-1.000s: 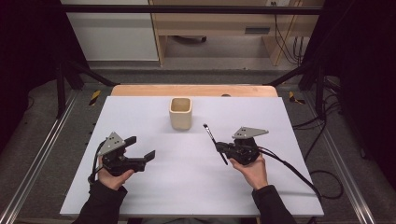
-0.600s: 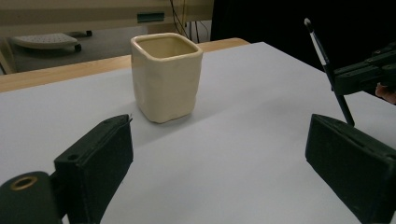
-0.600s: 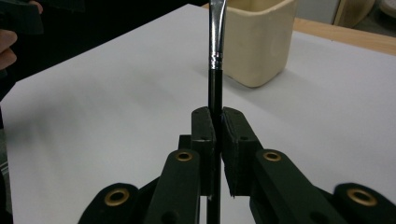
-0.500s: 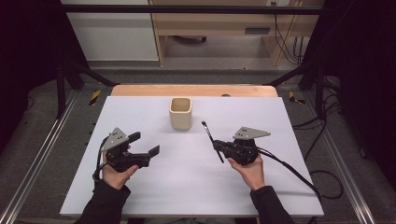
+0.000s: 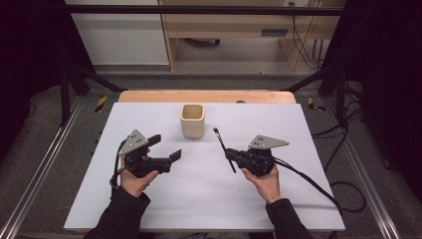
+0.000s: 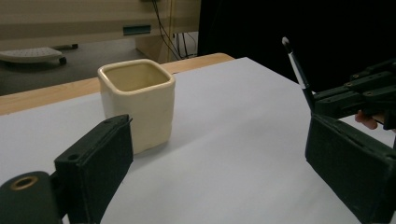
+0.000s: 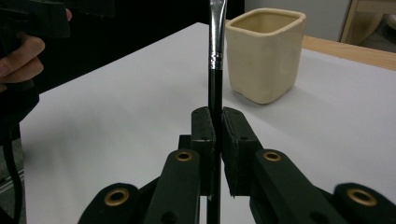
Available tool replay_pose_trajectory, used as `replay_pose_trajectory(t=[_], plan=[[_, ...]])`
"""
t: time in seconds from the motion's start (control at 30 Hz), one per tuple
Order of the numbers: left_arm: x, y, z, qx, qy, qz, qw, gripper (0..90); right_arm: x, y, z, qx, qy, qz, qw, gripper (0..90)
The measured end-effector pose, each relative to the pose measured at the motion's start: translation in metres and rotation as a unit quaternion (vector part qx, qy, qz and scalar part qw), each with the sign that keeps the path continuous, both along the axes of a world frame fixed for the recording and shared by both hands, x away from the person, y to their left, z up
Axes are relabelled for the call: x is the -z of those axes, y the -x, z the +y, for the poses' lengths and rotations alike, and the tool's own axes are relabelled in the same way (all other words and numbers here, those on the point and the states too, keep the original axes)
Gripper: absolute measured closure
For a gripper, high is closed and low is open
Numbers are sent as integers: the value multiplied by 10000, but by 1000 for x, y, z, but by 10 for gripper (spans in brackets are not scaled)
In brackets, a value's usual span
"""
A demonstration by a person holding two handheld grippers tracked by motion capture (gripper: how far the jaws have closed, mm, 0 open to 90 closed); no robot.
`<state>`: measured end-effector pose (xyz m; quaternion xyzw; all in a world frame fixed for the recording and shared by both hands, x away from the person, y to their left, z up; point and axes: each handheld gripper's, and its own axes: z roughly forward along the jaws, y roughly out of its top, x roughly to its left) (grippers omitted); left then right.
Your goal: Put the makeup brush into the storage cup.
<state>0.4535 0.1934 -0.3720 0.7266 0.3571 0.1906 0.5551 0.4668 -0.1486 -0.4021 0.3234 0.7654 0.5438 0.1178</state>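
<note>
1. Our left claw (image 5: 165, 148) sits held in the left hand (image 5: 133, 180), jaws wide apart, pointing right.
2. Our right claw (image 5: 230, 155) sits in the right hand (image 5: 263, 181), jaws clamped tight, pointing left.
3. Both forearms come in low, hands well apart.

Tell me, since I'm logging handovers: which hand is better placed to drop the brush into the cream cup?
Right. Its tongs are shut on the thin black paintbrush, near the square cream ceramic cup. The left tongs are open and empty.
</note>
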Motion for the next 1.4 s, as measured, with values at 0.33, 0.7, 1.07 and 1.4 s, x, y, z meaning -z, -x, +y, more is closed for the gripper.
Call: replay_pose_trajectory(t=[0.33,0.7,1.07,1.4], plan=[[-5,-5,-20,99,122,-39,9999,75,2,1,8,-122,-4,10,9999,843],[-6,-9,-37,153,221,-19,9996,75,3,2,14,-217,-93,-9,9997,842],[-3,-11,-56,230,283,24,9993,85,4,3,16,-276,-187,-6,9994,842],[-1,-13,-68,242,415,93,9988,105,2,5,15,-293,-239,-47,9993,842]])
